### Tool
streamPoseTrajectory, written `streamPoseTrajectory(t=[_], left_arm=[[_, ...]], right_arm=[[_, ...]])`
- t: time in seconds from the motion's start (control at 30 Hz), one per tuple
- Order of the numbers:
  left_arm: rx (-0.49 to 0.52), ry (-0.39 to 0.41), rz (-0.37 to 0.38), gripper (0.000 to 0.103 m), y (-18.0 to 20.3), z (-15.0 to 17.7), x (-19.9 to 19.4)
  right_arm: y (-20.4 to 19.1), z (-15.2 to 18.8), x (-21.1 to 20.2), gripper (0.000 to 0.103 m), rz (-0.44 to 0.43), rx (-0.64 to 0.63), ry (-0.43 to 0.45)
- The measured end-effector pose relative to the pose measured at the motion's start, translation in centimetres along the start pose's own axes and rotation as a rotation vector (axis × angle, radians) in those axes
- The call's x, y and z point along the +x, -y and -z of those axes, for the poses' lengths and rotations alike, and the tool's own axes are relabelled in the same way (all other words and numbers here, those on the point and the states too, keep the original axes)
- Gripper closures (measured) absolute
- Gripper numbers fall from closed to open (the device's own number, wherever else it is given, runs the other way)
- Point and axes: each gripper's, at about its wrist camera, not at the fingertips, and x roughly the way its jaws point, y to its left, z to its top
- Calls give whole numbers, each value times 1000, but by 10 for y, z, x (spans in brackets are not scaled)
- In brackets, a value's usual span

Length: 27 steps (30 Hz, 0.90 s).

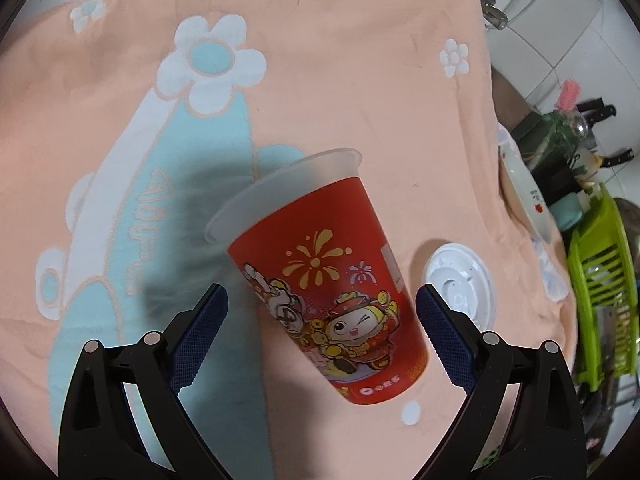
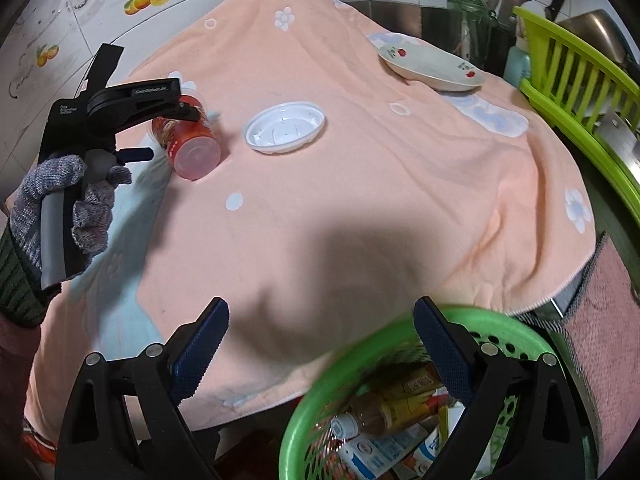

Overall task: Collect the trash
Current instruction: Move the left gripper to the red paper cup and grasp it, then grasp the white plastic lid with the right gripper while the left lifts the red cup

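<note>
While bottles already fill the basket (image 2: 304, 432), cup (image 1: 320, 280) and lid (image 1: 460, 284), at its 3 o'clock, remain; both grippers (image 1: 320, 332) (image 2: 320, 344) gape wide, empty.

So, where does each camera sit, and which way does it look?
Left wrist: on the left gripper, looking down at the red cup lying between its open fingers.
Right wrist: on the right gripper, looking across the peach towel over the green basket; the gloved left hand shows.
Shared: cup, white lid, towel.
</note>
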Motion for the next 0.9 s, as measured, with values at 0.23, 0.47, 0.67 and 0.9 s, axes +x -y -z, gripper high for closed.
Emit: streamPoseTrajectory(t=[0.23,0.47,0.67,0.9], left_arm=[[-12,3,11,9,0,-4,3],[-18,-9,24,17,-7,-8,12],[28,-12,60,29,-8,-7,7],[82,-12,81,31,-14,-7,-1]], right_arm=[[-3,-14,14,13,-13,-15,-6],[-8,-33,30,13,-24,-35,2],[-11,-58,42,13,-41,-35,20],[-17,-85,64,13,-47,-42,27]])
